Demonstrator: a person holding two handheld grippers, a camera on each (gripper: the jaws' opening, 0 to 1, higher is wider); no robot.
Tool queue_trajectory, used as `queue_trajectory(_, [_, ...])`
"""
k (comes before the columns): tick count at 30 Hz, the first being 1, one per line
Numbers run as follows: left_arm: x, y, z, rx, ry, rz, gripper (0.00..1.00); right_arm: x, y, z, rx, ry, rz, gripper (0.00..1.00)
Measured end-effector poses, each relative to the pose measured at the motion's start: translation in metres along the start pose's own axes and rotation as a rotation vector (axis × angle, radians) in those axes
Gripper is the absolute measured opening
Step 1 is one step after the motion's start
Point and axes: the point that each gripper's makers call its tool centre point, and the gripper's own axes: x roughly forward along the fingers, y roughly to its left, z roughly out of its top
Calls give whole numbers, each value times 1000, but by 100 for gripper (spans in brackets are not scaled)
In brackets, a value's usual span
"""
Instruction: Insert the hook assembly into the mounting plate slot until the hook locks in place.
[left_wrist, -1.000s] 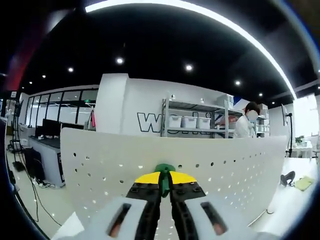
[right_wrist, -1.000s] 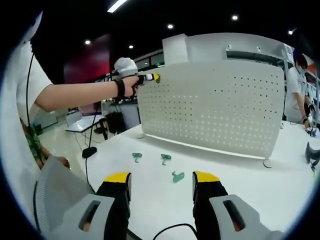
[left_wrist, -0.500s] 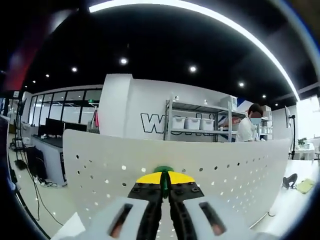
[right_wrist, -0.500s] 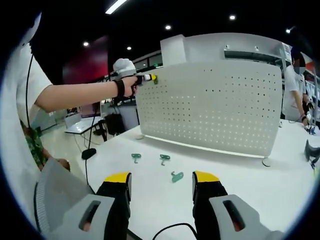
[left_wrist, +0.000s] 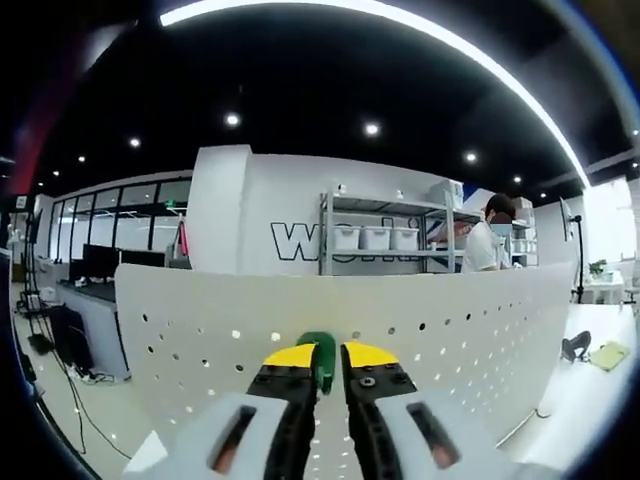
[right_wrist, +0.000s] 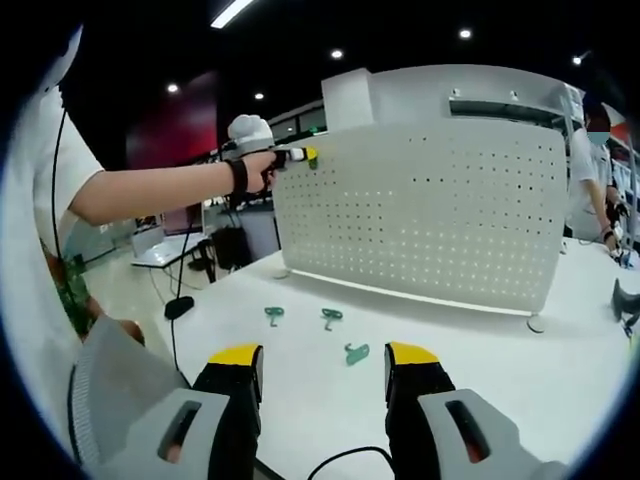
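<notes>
In the left gripper view, the left gripper (left_wrist: 320, 352) sits at the bottom centre with its yellow-tipped fingers (left_wrist: 290, 356) clenched on a green hook (left_wrist: 320, 350), which is pressed up near the top edge of the white perforated mounting plate (left_wrist: 470, 330) that spans the lower half of the frame. Above the plate, right of centre, a metal shelf rack (left_wrist: 385, 235) carries three white bins (left_wrist: 378, 238) in a row; what they contain cannot be seen. On the white wall behind the rack, large dark letters begin "W" and are cut off by the shelving, so the word cannot be read in full. A person (left_wrist: 487, 245) stands at the right beside the rack.

In the right gripper view, the right gripper (right_wrist: 320, 362) rises from the bottom centre, its fingers (right_wrist: 236, 372) released and spread apart over the white desk (right_wrist: 480, 340), grasping nothing. Three spare green hooks (right_wrist: 327, 318) lie loose on the desk in the middle of the frame, in front of the upright plate. At the upper left, a hand (right_wrist: 258, 168) holds the left gripper against the plate's top left corner.
</notes>
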Motion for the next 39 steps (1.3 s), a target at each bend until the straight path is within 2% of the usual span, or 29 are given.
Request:
queue_trajectory(8, [-9,0,1,17,9,-19,16,3,4,2,-11,1,20,49])
queue_trajectory(19, [-42,1,-5,43,26,-33,19,4,14,-1,-9,-3,49,49])
queue_trajectory(26, [-67,-1,-23,50,64,-53,19,4,17,1,-7,-16,56,49])
queue_trajectory(39, [-115,-15,-72,100,177,-126,19,4,21,-1,8,-30,81,49])
